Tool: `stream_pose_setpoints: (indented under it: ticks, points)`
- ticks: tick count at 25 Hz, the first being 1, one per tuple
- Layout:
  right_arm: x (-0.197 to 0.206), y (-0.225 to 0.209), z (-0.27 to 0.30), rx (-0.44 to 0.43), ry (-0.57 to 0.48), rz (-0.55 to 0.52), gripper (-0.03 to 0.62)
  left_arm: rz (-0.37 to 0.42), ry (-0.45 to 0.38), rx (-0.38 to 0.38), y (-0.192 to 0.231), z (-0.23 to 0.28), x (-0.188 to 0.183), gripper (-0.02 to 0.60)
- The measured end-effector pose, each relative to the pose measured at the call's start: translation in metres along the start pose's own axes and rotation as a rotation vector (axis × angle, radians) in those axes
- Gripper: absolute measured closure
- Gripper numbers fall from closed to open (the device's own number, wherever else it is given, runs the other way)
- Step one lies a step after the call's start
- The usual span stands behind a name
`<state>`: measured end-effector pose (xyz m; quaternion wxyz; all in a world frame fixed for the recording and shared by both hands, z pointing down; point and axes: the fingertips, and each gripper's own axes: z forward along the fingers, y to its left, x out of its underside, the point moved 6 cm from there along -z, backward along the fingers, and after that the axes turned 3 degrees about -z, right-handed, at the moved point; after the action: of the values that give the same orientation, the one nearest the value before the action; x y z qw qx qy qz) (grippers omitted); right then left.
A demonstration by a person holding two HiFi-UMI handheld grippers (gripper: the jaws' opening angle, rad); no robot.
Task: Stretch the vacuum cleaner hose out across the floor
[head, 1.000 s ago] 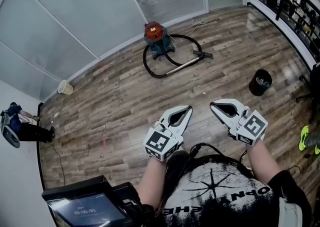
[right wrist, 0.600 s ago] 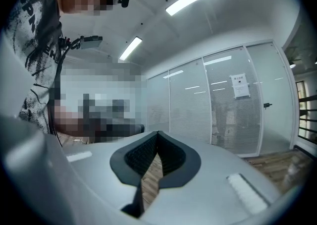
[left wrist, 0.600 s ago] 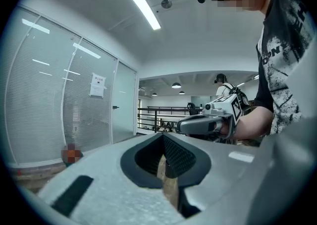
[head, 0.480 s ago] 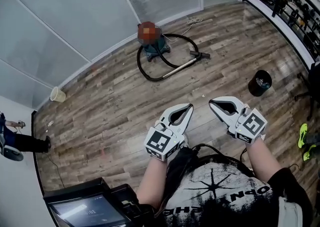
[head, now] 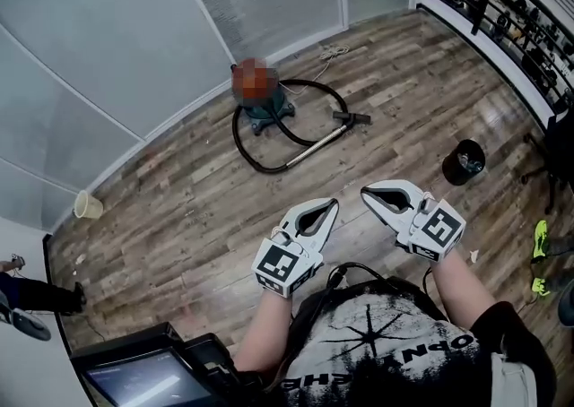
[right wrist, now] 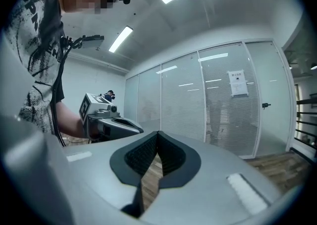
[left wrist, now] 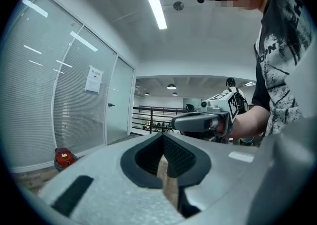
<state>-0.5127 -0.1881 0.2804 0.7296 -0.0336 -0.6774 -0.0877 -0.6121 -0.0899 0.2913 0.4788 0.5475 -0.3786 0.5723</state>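
Vacuum cleaner hose [head: 242,151]: there is one, black, and it lies curled in a loop on the wooden floor [head: 179,217], well apart from both hand-held grippers, ahead of them and a little to the left of the left one. Far to the left of the left hand-held gripper, one pale cup [head: 88,206] stands near the glass wall. One vacuum cleaner [head: 260,100] sits at the far side of the loop, and the hose goes out from it. The hose continues into one metal tube [head: 316,147], which ends in one floor nozzle [head: 352,117], straight ahead of the grippers and far from them.

There are two hand-held grippers, side by side and close to the person's body. The left hand-held gripper [head: 332,205] is clenched, its jaws together with nothing between them. Just beside it, the right hand-held gripper [head: 366,192] is clenched too and also empty. To the right of the right hand-held gripper, one black bin [head: 463,163] stands on the floor. Further right lies one yellow-green shoe [head: 541,244].
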Motion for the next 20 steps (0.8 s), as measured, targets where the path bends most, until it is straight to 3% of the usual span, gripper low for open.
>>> stream_pose_setpoints:
  ticks: [5,10,14,20]
  points:
    - [0.002,-0.003,0.020,0.002,0.012,-0.018,0.588,0.011,0.006,0.019,0.019,0.000,0.003,0.581]
    - [0.000,-0.036,0.068,0.020,0.040,-0.020,0.588,-0.005,0.001,0.030,0.083,0.005,0.001,0.581]
    - [-0.006,-0.055,0.080,0.027,0.046,-0.028,0.588,-0.006,-0.021,0.027,0.103,0.013,-0.007,0.581]
    - [-0.010,-0.098,0.112,-0.018,0.040,-0.038,0.588,-0.014,-0.024,-0.036,0.144,0.031,-0.017,0.581]
